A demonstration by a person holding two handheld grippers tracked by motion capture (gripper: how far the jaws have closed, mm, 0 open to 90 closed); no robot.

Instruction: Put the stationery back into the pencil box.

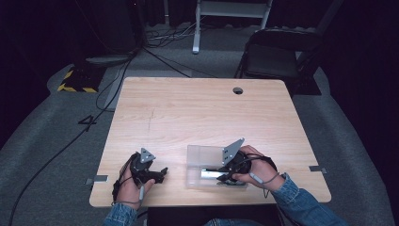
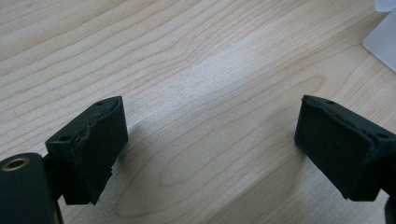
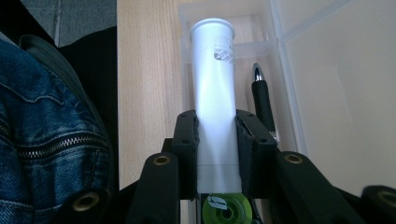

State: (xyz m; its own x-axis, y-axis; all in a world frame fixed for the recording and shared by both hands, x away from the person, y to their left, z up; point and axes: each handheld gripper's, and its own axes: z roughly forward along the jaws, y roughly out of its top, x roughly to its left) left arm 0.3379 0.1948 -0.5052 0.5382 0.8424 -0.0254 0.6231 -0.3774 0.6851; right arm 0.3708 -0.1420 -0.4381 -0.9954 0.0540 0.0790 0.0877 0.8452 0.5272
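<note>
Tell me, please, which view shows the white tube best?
The right gripper view: the white tube runs up the middle, clamped between the right claw's jaws above the clear box, beside a black pen. The high view shows it as a small pale sliver by the hand. The left gripper view shows wood and a corner of the box.
</note>
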